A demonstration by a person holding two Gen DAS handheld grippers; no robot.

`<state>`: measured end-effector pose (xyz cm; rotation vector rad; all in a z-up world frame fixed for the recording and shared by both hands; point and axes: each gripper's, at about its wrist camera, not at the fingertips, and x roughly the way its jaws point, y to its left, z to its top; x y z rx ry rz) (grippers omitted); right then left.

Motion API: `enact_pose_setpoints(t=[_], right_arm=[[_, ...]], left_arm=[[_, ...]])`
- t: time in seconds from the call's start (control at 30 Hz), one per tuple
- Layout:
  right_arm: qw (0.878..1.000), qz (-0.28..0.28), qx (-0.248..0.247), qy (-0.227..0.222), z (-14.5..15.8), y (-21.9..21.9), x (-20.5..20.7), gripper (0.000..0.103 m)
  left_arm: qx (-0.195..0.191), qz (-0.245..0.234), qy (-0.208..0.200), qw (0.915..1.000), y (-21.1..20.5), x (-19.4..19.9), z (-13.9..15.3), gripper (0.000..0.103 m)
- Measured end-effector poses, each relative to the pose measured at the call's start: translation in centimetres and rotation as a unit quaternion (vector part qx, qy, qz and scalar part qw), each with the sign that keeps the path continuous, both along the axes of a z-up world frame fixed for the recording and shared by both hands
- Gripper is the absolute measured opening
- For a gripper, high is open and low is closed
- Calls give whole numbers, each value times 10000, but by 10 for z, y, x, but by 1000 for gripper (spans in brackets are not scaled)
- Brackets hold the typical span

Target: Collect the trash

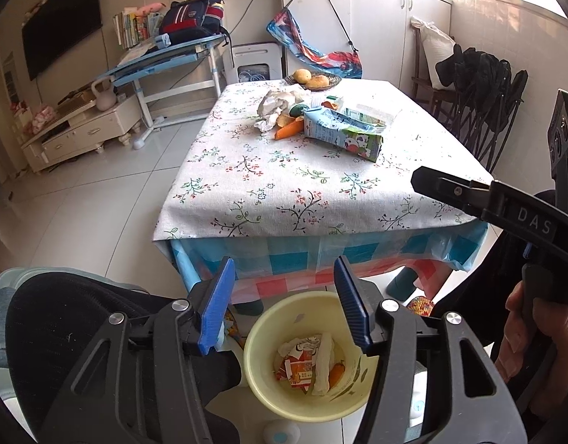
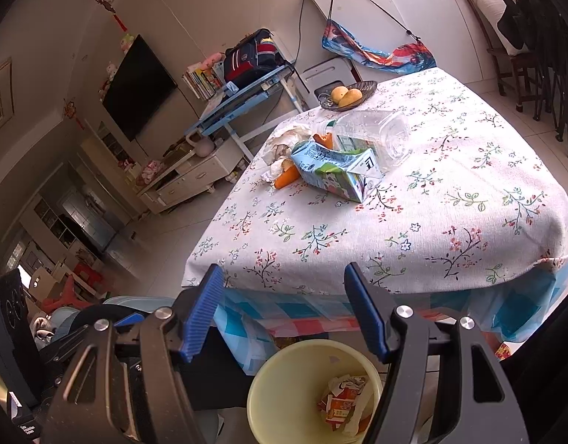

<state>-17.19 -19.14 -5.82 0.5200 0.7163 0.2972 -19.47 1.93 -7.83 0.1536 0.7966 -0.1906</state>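
Observation:
A yellow trash bin (image 1: 258,336) (image 2: 284,381) stands on the floor in front of the table and holds a red-orange wrapper (image 1: 297,366), white paper and a piece of carrot. My left gripper (image 1: 284,262) hovers just above the bin, open, with nothing between its blue pads. My right gripper (image 2: 284,268) is also open and empty over the bin; one of its black fingers (image 1: 450,187) shows in the left wrist view. On the floral tablecloth lie a squashed milk carton (image 1: 343,135) (image 2: 336,174), a carrot (image 1: 289,129) (image 2: 287,177), crumpled paper (image 1: 280,101) and a clear plastic bottle (image 2: 376,137).
A basket of fruit (image 1: 313,79) sits at the table's far edge. Dark folding chairs (image 1: 480,85) stand to the right, a blue desk (image 1: 173,55) to the left. A person's dark-trousered knee (image 1: 62,325) is beside the bin, and a hand (image 1: 524,333) grips the right tool.

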Motion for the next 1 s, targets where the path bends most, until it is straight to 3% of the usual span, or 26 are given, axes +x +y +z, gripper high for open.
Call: enact_pose_setpoints(t=[1.0], right_arm=[[9988, 159, -421, -205, 7, 19, 1, 67]], left_arm=[[-177, 404, -388, 9983, 16, 2, 11, 71]])
